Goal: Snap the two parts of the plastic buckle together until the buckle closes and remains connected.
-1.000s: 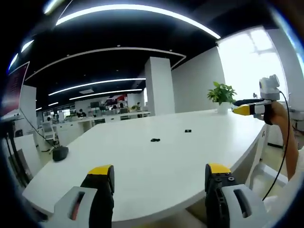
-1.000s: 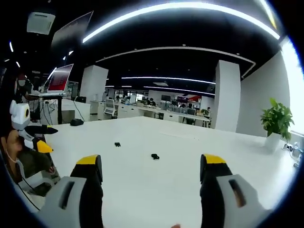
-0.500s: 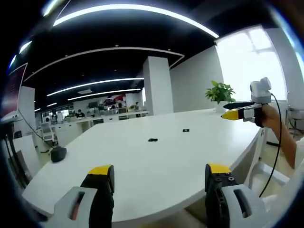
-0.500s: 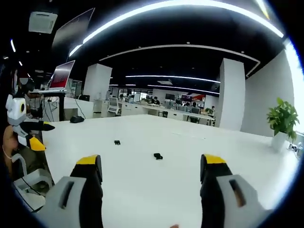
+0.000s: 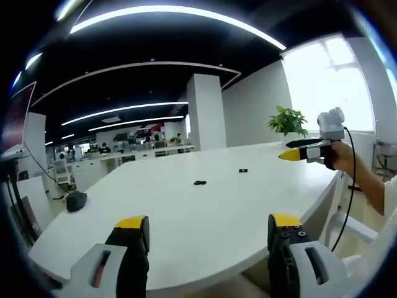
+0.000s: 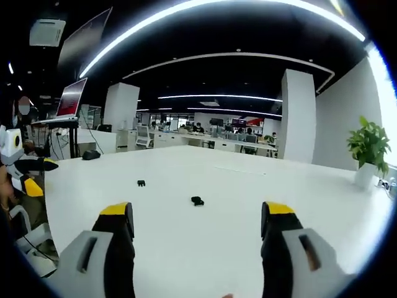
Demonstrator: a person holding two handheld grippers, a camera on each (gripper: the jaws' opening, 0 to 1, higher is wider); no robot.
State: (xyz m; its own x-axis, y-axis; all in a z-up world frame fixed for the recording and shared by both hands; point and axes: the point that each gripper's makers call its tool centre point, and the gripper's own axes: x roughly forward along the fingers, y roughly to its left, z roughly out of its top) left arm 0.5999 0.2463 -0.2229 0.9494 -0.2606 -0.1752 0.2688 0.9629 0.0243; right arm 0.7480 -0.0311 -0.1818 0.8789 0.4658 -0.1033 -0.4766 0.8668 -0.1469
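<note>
Jaws spread and empty on both your left gripper (image 5: 208, 231) and right gripper (image 6: 196, 218); the two buckle parts (image 6: 197, 200) (image 6: 141, 183) lie apart mid-table (image 6: 236, 186), likely light, stiff, slippery—pinch each by its flat sides.

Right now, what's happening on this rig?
A person holds a gripper in each hand above a white table. Two small black buckle parts lie apart on it, one nearer the right gripper and the other farther off. Neither is touched yet. Both grippers are open and empty. In the left gripper view, the right gripper hangs over the table's far edge near a potted plant.
</note>
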